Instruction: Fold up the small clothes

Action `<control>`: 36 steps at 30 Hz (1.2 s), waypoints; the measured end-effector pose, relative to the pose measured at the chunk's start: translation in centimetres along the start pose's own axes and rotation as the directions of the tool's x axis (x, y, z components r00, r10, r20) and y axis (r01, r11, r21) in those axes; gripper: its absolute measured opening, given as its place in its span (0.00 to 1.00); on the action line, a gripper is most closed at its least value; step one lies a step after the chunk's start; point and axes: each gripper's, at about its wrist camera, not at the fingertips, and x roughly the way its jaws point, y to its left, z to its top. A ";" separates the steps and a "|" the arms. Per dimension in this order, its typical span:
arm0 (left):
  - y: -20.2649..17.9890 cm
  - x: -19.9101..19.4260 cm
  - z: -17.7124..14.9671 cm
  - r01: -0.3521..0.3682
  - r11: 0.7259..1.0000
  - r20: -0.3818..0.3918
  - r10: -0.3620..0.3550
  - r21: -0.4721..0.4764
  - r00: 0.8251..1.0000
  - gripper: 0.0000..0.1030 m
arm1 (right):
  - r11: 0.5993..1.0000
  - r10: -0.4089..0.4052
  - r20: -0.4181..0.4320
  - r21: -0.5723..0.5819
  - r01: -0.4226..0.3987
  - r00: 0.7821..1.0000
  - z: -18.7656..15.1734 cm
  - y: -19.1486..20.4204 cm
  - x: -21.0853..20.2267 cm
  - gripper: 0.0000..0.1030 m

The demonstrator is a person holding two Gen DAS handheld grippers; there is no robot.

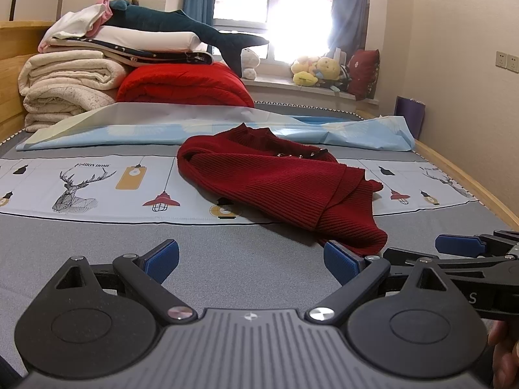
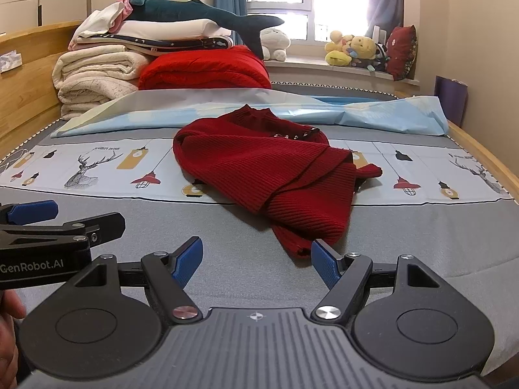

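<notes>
On the bed (image 2: 405, 236), in the middle of the grey cover and partly over the strip of printed cloth (image 2: 97, 168) with deer and lamps, lies a dark red ribbed sweater (image 2: 259, 175), and it is not yet folded. It sits in a loose heap: the collar points toward the far side, one part is doubled over itself at the left, and a sleeve or hem trails toward the near edge, ending just ahead of the right gripper (image 2: 256, 262). That gripper hangs above the cover with its jaws wide apart and nothing between them. The left gripper (image 1: 251, 261) is beside it, a little further left, jaws likewise spread and empty, with the near tip of the sweater just beyond its right finger. Neither one touches the garment as far as can be seen. Judging by this, the work is at its very start: the sweater needs spreading flat, then its sleeves brought in and the body doubled over. At the far left stand stacked blankets (image 2: 97, 74) and a red quilt (image 2: 204, 68), well apart from the sweater.
</notes>
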 end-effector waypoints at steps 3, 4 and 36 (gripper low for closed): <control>-0.1 0.0 0.0 -0.001 1.000 0.000 0.001 -0.001 1.000 0.95 | 1.000 0.000 0.000 0.000 0.000 1.000 0.0 0.0 0.0 0.73; -0.1 0.0 0.0 -0.001 1.000 0.000 0.001 -0.001 1.000 0.95 | 1.000 0.000 0.000 0.000 0.000 1.000 0.0 0.0 0.0 0.73; 0.0 0.6 -0.7 -0.011 0.997 -0.007 0.011 0.074 1.000 0.26 | 0.993 0.025 0.175 -0.119 -0.004 0.984 6.6 -3.8 -1.2 0.72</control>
